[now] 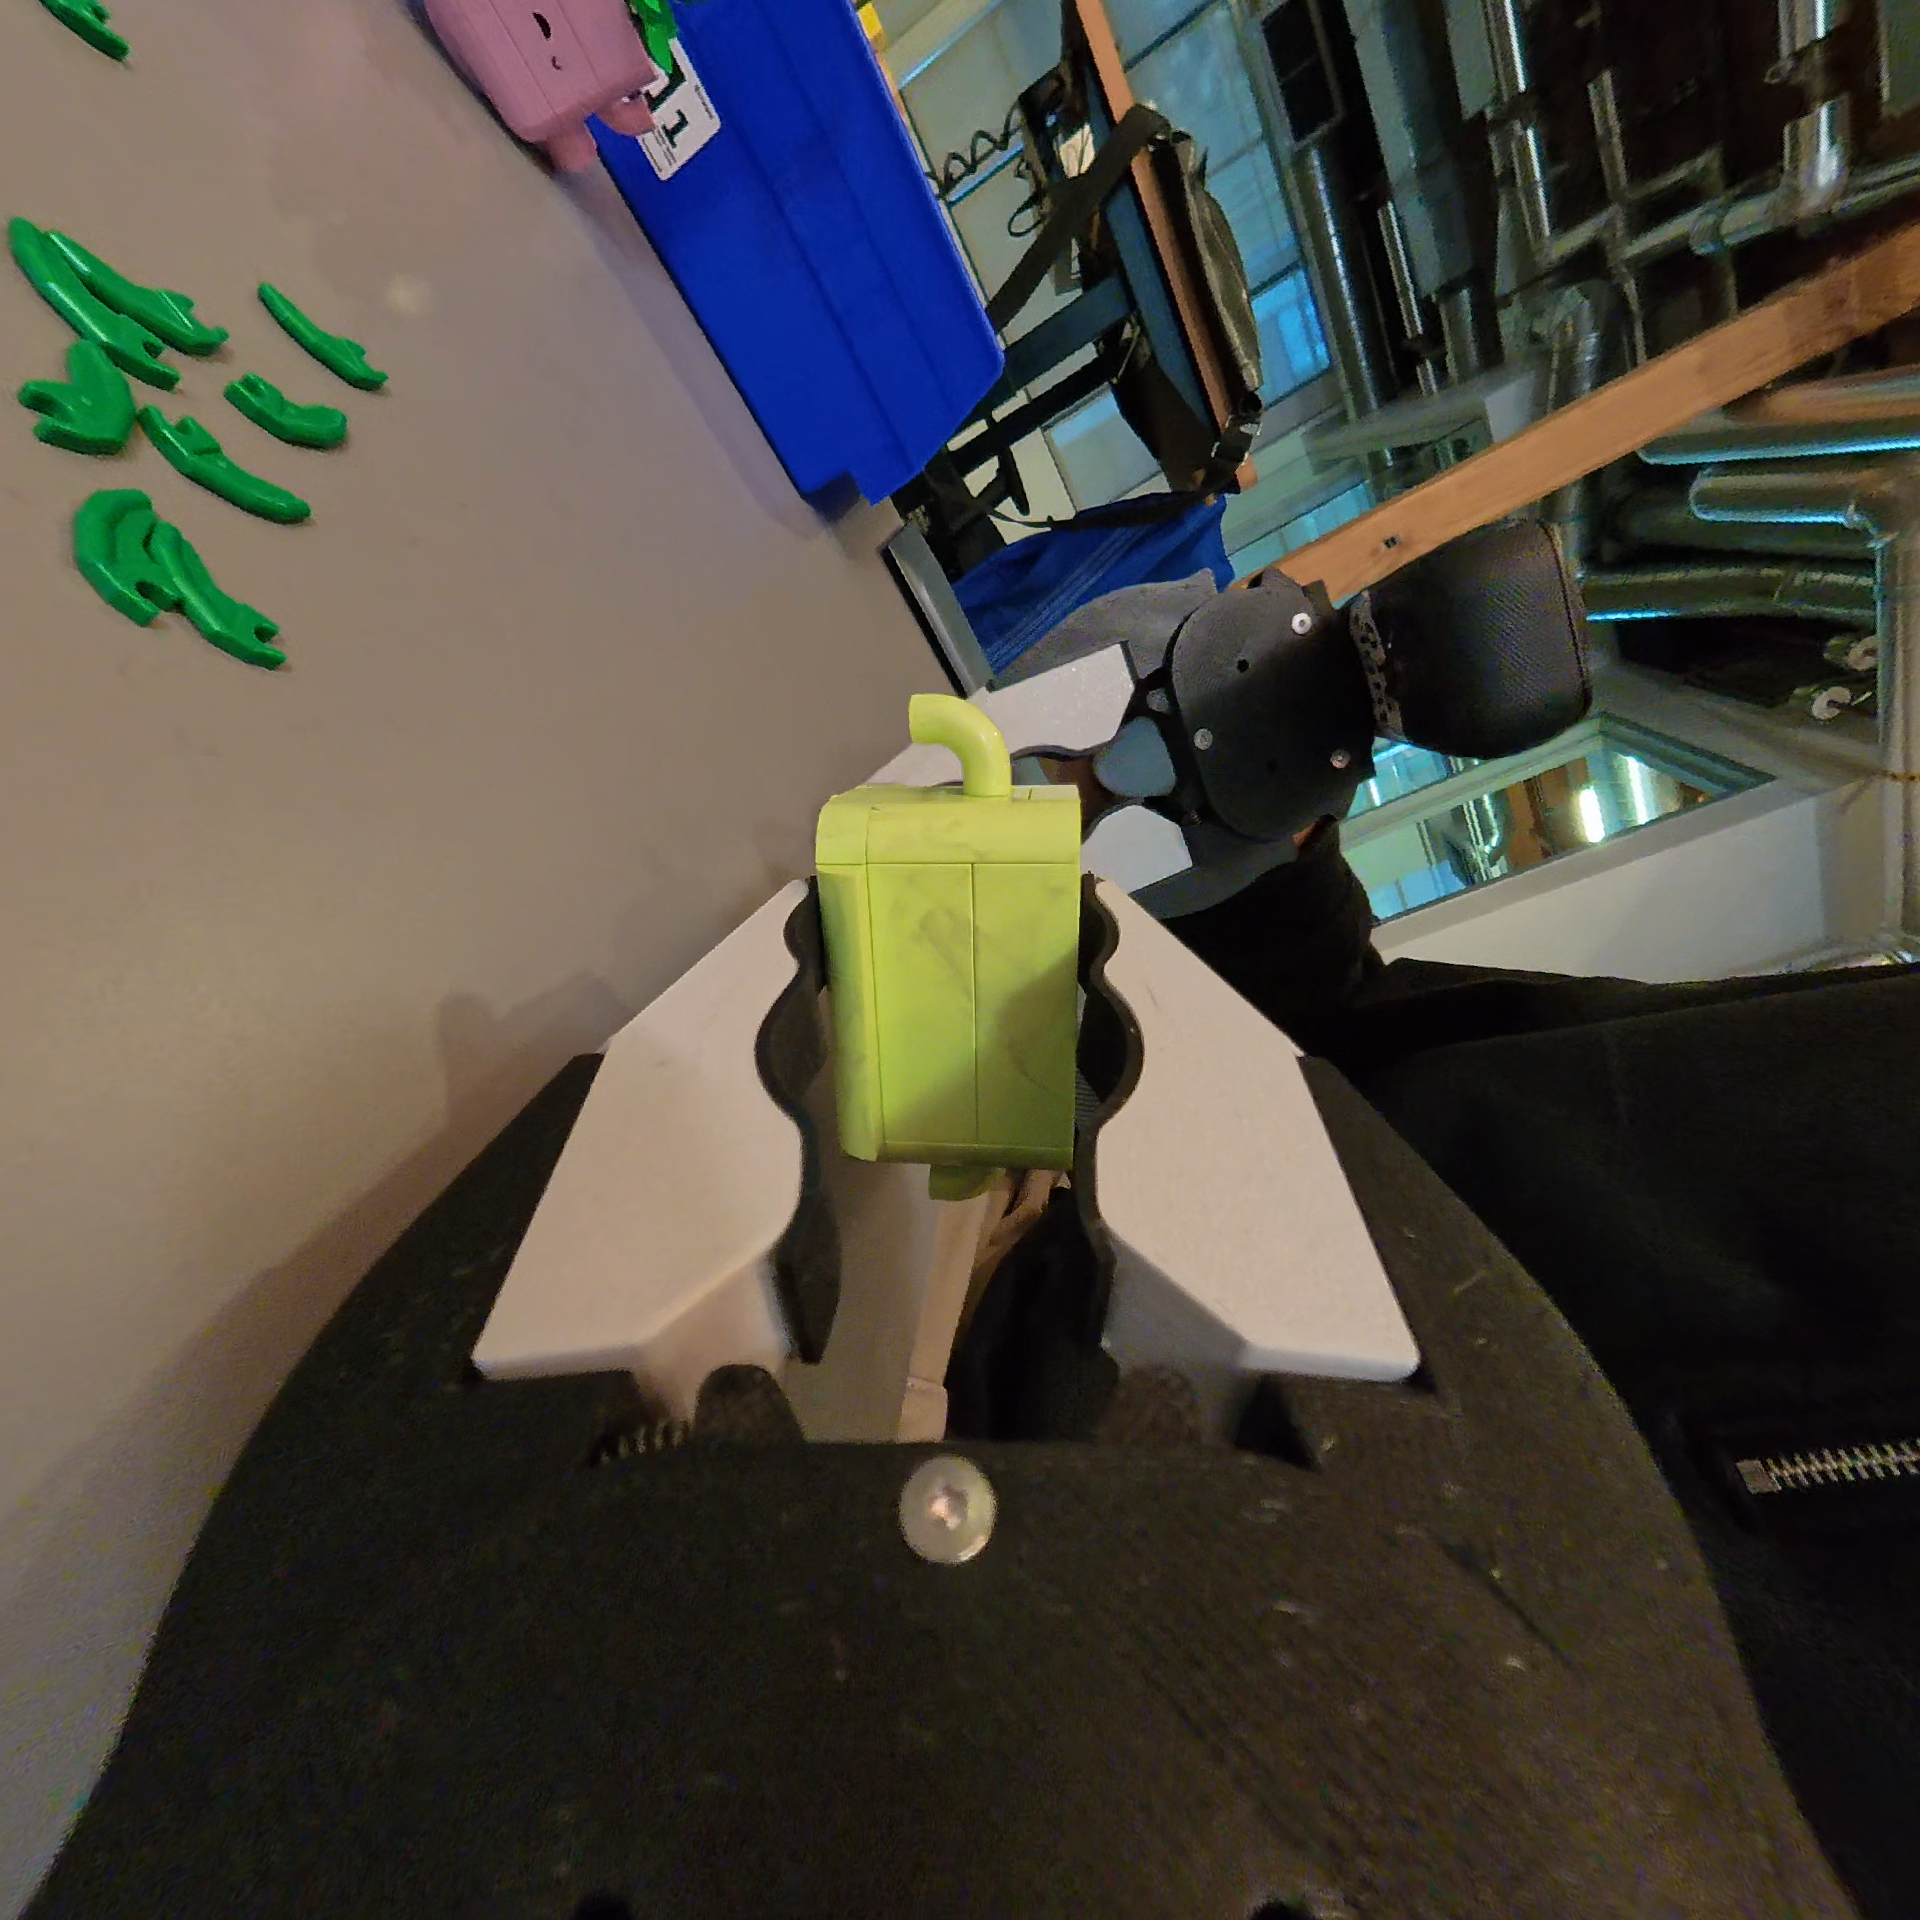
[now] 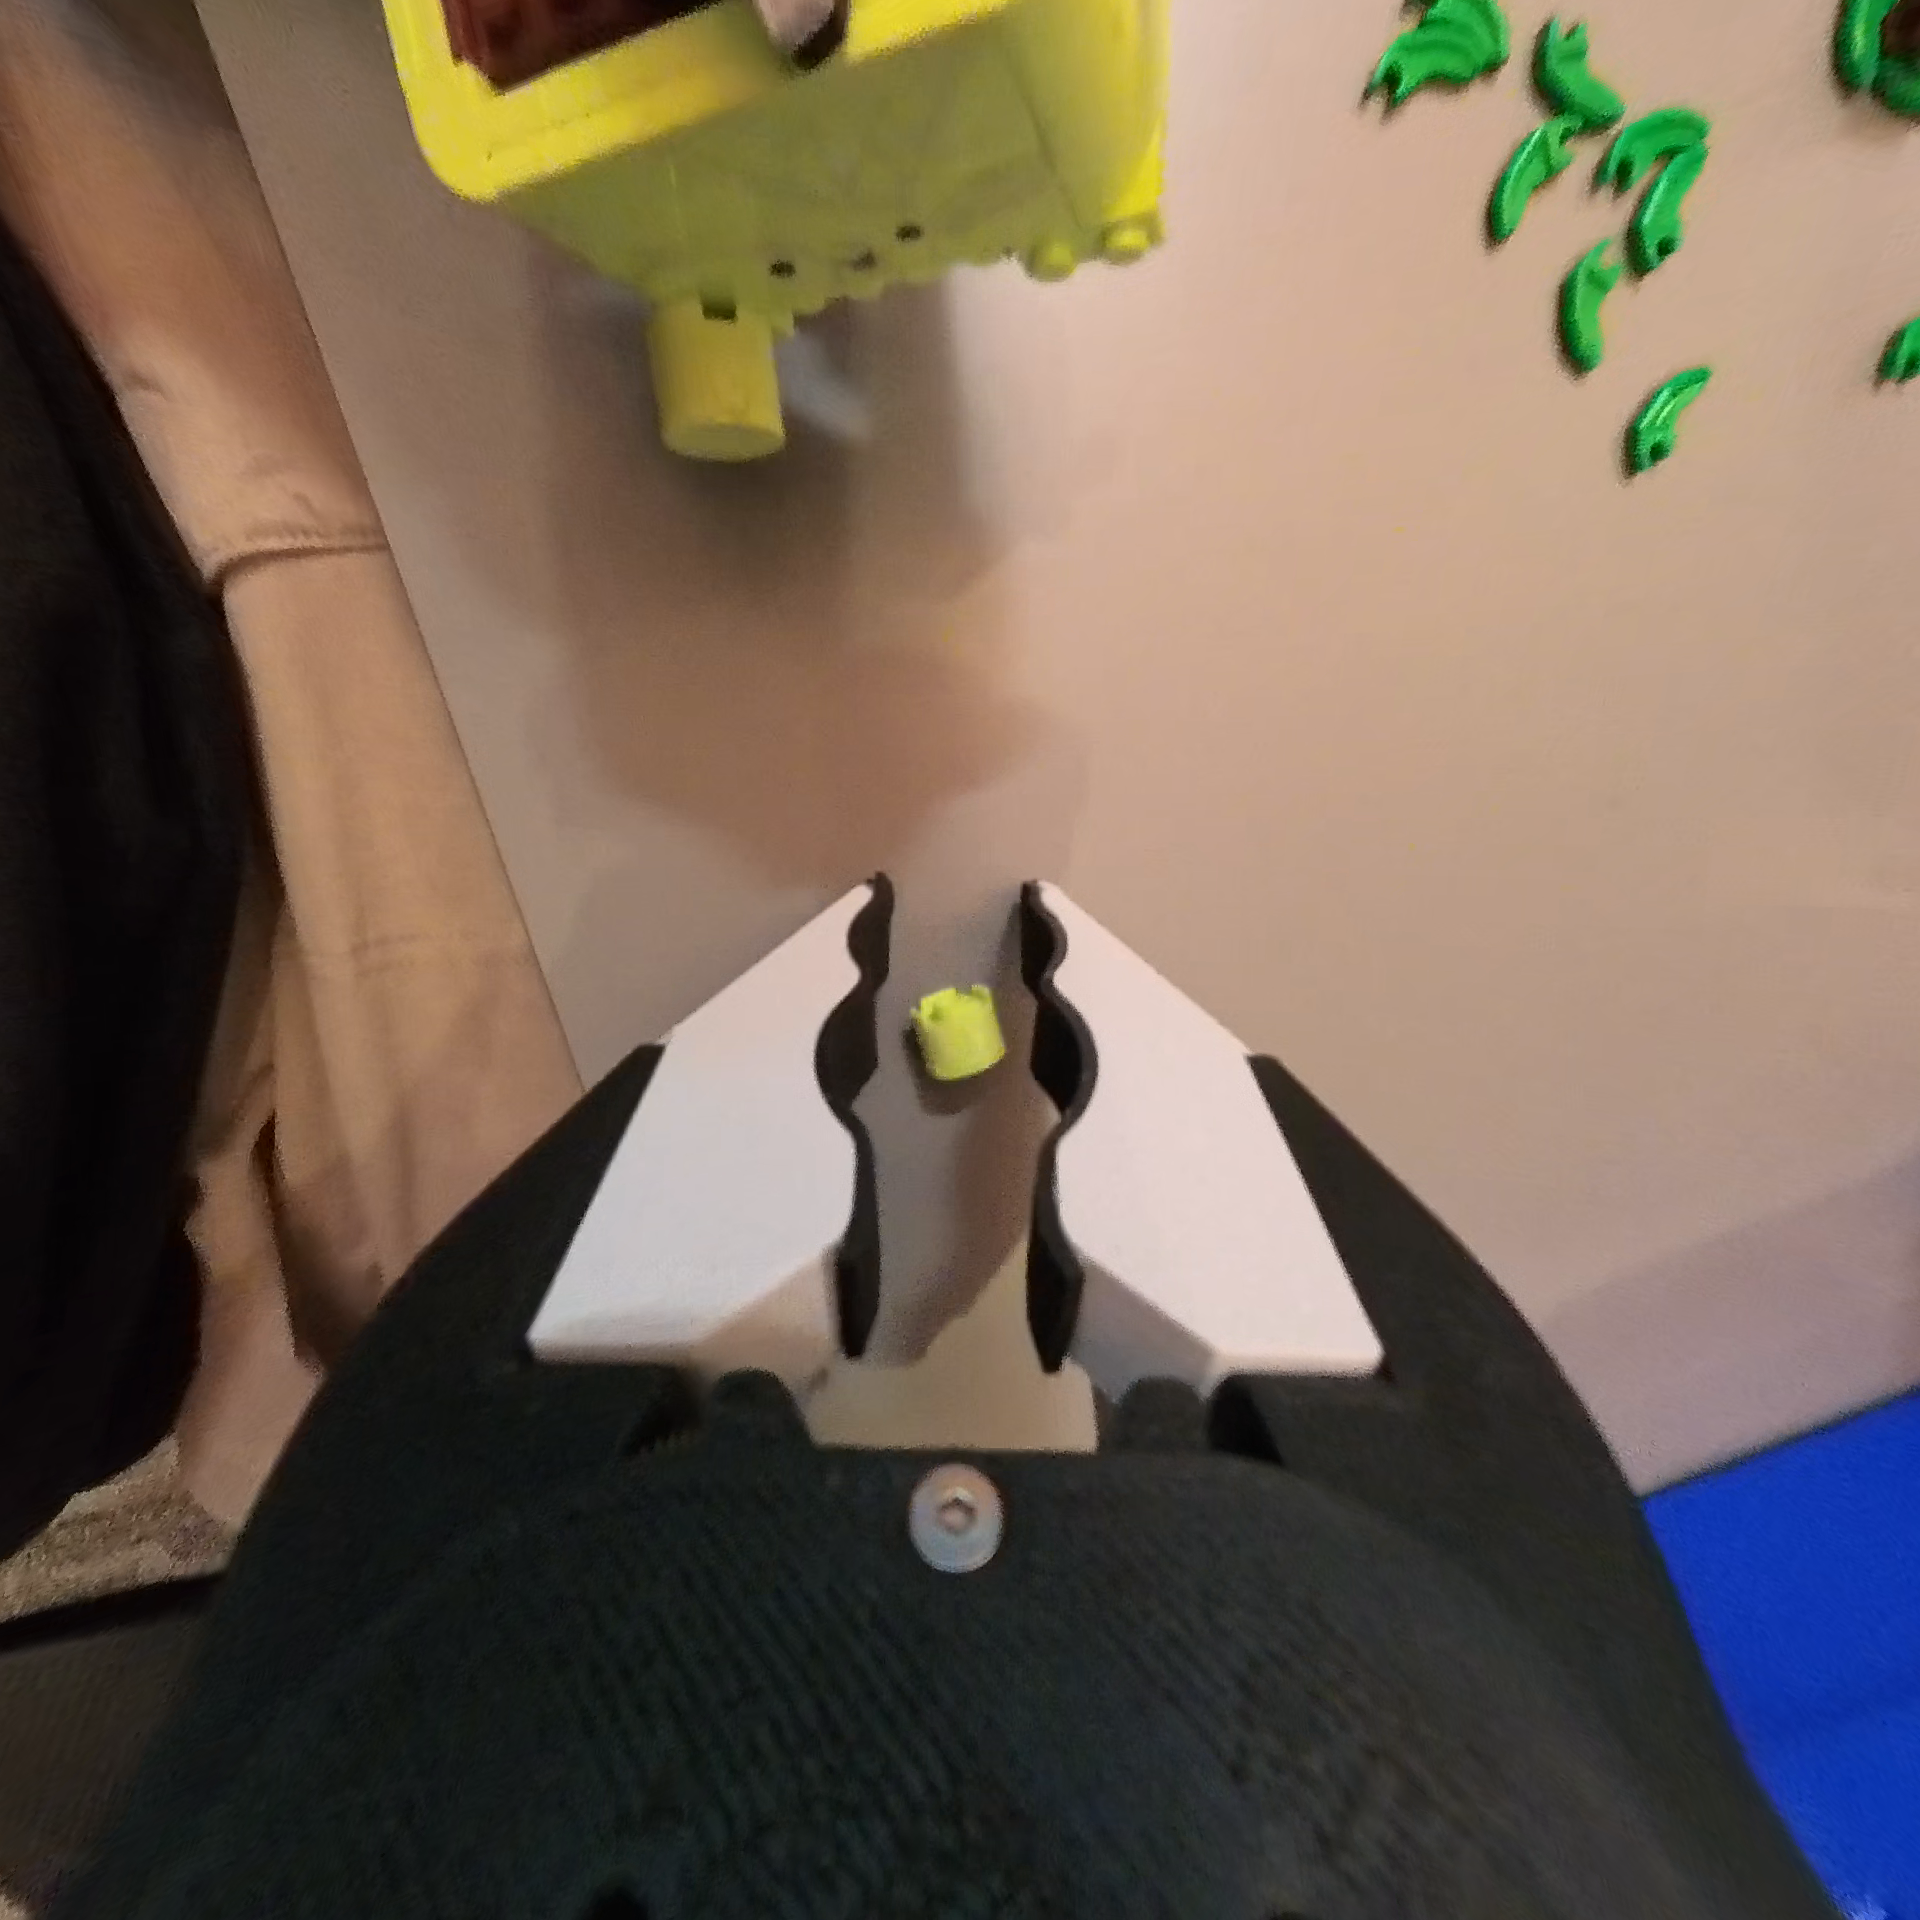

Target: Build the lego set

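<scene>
The left hand-held gripper (image 1: 951, 987) is clenched on a boxy lime-green plastic lego body (image 1: 951, 987), held above the pale counter (image 1: 468, 779). The right hand-held gripper (image 2: 956, 1039) is released, its jaws parted around a small lime-green round lego stud piece (image 2: 956, 1039) lying on the counter between them.

Left tongs (image 1: 951, 997) clamp lime block (image 1: 951, 977); green leaf pieces (image 1: 156, 416) on table (image 1: 468, 727).
</scene>
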A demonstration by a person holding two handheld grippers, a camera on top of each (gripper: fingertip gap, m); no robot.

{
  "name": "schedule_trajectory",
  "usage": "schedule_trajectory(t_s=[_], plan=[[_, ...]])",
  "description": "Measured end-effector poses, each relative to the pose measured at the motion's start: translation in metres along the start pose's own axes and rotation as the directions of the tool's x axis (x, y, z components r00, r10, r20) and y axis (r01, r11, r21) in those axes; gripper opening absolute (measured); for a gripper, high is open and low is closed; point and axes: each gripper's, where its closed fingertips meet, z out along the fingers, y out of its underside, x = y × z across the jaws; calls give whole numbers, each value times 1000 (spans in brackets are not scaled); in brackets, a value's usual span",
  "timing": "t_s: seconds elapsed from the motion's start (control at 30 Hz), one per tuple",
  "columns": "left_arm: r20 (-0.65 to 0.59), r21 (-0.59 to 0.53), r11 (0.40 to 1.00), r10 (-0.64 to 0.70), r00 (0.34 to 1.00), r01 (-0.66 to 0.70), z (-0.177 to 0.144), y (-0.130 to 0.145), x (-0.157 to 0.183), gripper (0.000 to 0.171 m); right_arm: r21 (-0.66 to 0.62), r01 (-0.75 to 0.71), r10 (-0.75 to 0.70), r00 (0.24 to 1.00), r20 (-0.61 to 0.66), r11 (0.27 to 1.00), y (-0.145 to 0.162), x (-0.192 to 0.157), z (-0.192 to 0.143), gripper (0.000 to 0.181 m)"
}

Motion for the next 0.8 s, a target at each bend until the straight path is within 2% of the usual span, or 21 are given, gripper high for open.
schedule_trajectory(t_s=[0.1, 0.17, 0.27, 0.33, 0.4, 0.47, 0.63, 0.73, 0.8], plan=[[-7, -2, 1000, 0, 1000, 0, -1, 1, 1, 44, 65, -23, 22, 1000, 4, 998, -2, 1, -6, 36], [-12, -2, 1000, -3, 1000, 3, -2, 1, 2, 44, 156, -23, 21, 1000, 17, 987, -3, -1, -17, 42], [-19, -2, 1000, -8, 1000, 8, -2, 1, 2, 44, 283, -69, 59, 997, 43, 957, 8, 7, -34, 35], [-18, 0, 1000, -10, 1000, 10, -2, 1, 2, 43, 354, -160, 109, 981, 161, 921, 16, 6, -41, 21], [-16, -4, 1000, -11, 1000, 11, -1, 1, 1, 43, 403, -236, 121, 949, 290, 884, 21, 0, -43, 29], [-13, -7, 1000, -9, 1000, 9, 0, 1, 1, 44, 428, -227, 103, 950, 294, 875, 27, 0, -39, 35], [-6, -10, 1000, -6, 1000, 6, 2, 1, 0, 43, 441, -130, 15, 967, 255, 888, 25, -6, -26, 33], [-5, -17, 1000, -1, 1000, 1, 3, 2, 0, 43, 420, -94, -23, 964, 265, 902, 21, -12, -19, 25], [-2, -19, 1000, 2, 1000, -2, 3, 2, 0, 43, 418, -81, -33, 965, 259, 905, 19, -11, -19, 14]])
